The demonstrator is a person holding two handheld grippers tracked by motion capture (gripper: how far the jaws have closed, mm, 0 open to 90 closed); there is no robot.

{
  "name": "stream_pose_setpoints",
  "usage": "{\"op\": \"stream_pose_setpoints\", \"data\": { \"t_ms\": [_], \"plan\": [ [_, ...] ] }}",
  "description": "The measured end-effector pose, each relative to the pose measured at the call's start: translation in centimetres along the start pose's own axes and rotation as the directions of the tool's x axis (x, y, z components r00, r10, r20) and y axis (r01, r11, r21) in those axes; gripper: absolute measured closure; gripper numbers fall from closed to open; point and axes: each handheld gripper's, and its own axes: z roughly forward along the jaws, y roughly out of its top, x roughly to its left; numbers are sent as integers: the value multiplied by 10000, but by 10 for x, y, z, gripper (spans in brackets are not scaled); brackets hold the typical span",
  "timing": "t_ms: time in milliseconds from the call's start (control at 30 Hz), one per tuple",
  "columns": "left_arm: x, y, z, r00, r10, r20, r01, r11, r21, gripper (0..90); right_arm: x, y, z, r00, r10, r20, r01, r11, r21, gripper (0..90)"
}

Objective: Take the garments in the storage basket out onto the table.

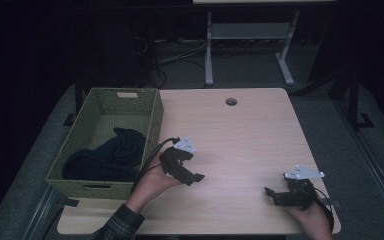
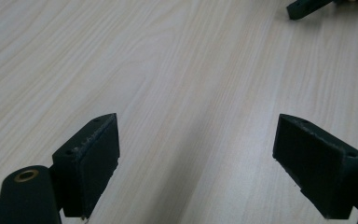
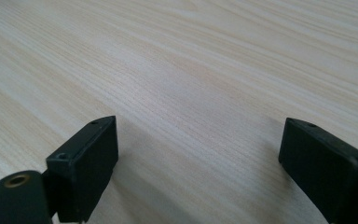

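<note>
The fingers (image 2: 91,163) of the left gripper (image 2: 196,158) stand wide apart with nothing between them but bare pale wood, and the fingers (image 3: 86,165) of the right gripper (image 3: 198,163) are spread just as wide over the same kind of bare wood, also holding nothing. From the high view, the left gripper (image 1: 196,177) is held in the person's left hand (image 1: 156,181) near the front left part of the table (image 1: 240,135), just to the right of a green woven basket (image 1: 152,117), with its jaws pointing toward the right. The right gripper (image 1: 269,191) sits in the person's right hand (image 1: 312,216) near the front right corner of the table, its jaws pointing left toward the other gripper; the two are well apart. A grey three-cornered plate tops each gripper, and a black cable trails from each. In the left gripper view, the tip of the right gripper shows at the upper right edge. The basket stands on the left edge of the table, and a dark blue cloth (image 1: 107,155) lies bundled inside it, toward its near end. A plaid sleeve (image 1: 116,226) covers the left forearm. A round hole (image 1: 231,102) is set in the tabletop near its far edge. Beyond the table, the white legs of another table (image 1: 209,50) stand on a dark floor.
</note>
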Motion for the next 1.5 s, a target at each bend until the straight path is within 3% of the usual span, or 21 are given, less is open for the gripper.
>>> {"op": "stream_pose_setpoints", "data": {
  "t_ms": [333,600,767,967,1500],
  "plan": [
    [6,8,-5,9990,229,379,-235,9996,154,143,0,0,0,10000,-14,13,14,10000,-5,114],
    [15,13,-6,9978,367,552,-398,9977,552,143,0,0,0,10000,1,33,-1,10000,0,111],
    [16,18,-18,9977,314,604,-334,9989,332,143,0,0,0,10000,2,37,-2,10000,0,111],
    [20,23,-33,9982,399,447,-415,9985,353,143,0,0,0,10000,-6,32,6,10000,0,110],
    [37,21,-67,10000,-75,0,75,10000,-22,143,0,0,0,10000,21,24,-21,10000,-6,110]
  ]
}}
